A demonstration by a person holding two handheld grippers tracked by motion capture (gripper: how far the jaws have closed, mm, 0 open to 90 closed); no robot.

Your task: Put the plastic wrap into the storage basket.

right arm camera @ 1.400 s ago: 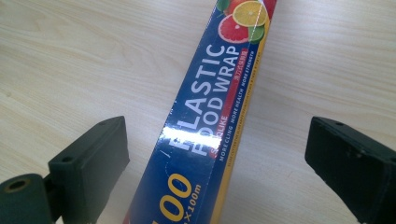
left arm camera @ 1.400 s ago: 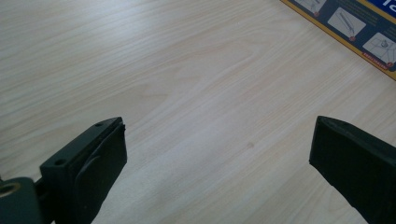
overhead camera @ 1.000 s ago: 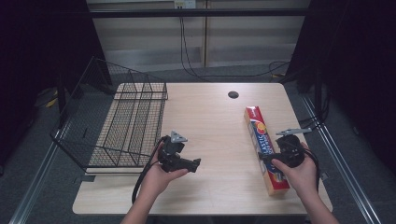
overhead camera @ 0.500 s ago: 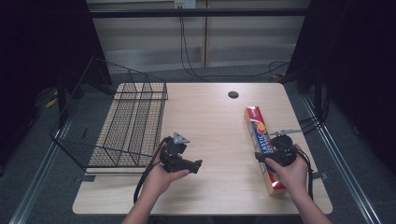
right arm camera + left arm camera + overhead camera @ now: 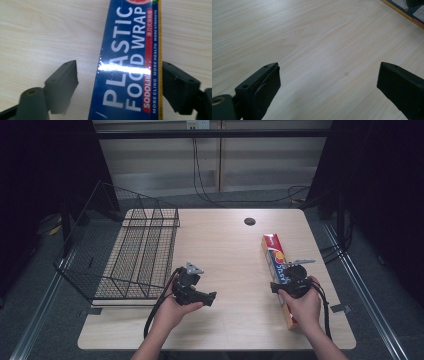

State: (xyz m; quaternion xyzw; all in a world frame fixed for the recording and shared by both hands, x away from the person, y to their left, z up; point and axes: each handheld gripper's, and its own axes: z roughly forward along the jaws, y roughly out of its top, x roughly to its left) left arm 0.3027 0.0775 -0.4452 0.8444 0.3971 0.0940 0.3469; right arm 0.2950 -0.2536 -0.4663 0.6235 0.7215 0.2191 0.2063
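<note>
Right tool point(image 5: 118, 80), jaws spread, straddled the plastic wrap box point(image 5: 130, 62) on the tabletop point(image 5: 225, 245), apparently for gripping; left tool point(image 5: 328, 87), also spread, waited well left of the box.

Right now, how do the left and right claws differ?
The left claw hangs over bare table with nothing between its jaws; the right claw straddles the box of plastic wrap. The left one points sideways toward the box; the right one sits over the box's middle, one jaw at its edge, the other apart. Both are open, each held in a hand.
</note>
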